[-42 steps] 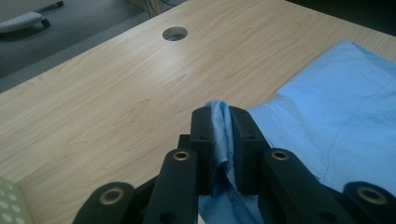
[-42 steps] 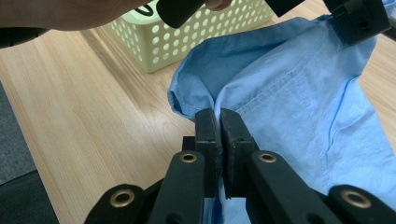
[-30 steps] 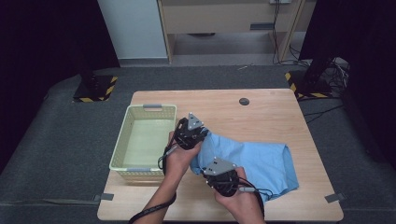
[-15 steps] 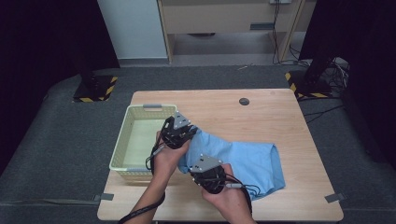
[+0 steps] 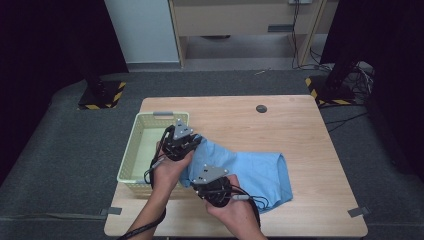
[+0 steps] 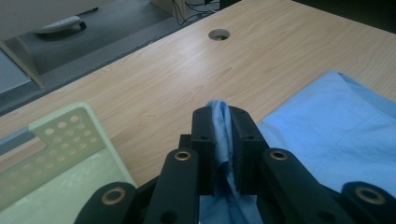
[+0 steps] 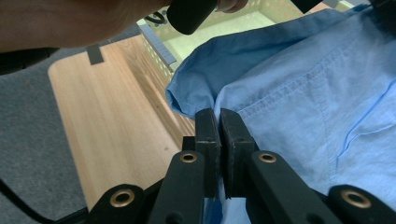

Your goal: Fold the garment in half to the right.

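A light blue shirt (image 5: 255,170) lies spread on the wooden table (image 5: 280,125), its left edge lifted. My left gripper (image 5: 192,142) is shut on a fold of the blue shirt (image 6: 219,121) beside the basket's right wall. My right gripper (image 5: 200,184) is shut on the shirt's near left edge (image 7: 219,116), close to the table's front. In the right gripper view the shirt (image 7: 303,93) spreads off to the right. A pale yellow-green perforated basket (image 5: 131,155) stands at the table's left; its inside looks bare.
A round cable hole (image 5: 261,108) sits in the table's far middle. The basket's corner (image 6: 60,140) is close to the left gripper's jaws. Dark floor and yellow-black striped stand bases (image 5: 100,97) surround the table.
Both grippers have moved left toward the basket, dragging the shirt's left side with them. The shirt's right edge has slid left across the table.
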Available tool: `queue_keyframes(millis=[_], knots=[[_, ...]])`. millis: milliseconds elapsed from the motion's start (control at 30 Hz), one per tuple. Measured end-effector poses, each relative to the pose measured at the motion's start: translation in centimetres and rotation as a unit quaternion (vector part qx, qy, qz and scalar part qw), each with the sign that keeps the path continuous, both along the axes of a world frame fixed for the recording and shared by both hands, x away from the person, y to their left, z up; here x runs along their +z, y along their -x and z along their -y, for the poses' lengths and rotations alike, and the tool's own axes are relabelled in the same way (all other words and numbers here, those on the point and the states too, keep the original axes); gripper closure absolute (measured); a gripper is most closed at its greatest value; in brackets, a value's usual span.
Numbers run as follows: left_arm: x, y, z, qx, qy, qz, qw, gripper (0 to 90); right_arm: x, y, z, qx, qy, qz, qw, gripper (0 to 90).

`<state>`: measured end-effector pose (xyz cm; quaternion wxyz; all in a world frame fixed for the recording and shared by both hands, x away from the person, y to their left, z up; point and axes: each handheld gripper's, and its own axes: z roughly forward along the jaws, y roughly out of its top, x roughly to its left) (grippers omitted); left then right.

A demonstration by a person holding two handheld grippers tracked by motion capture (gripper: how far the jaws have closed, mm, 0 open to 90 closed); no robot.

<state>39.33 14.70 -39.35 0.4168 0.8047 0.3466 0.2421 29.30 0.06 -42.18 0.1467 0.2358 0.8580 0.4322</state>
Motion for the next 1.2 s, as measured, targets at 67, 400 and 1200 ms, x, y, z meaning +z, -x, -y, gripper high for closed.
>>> queue_keyframes(millis=[67,400,1200], knots=[[0.4,0.0,0.7,-0.007,-0.001,0.002,1.0000,82.0,0.2,0.0,0.6,-0.001,-0.008,-0.004,1.0000,86.9],[1.3,-0.5,5.7,-0.040,0.007,0.001,0.9992,81.9,1.1,0.3,5.6,-0.021,-0.030,-0.011,0.9993,86.9],[-1.7,-3.0,12.7,-0.079,0.008,-0.011,0.9968,81.0,-0.8,-0.7,14.1,-0.076,-0.027,-0.034,0.9962,86.9]])
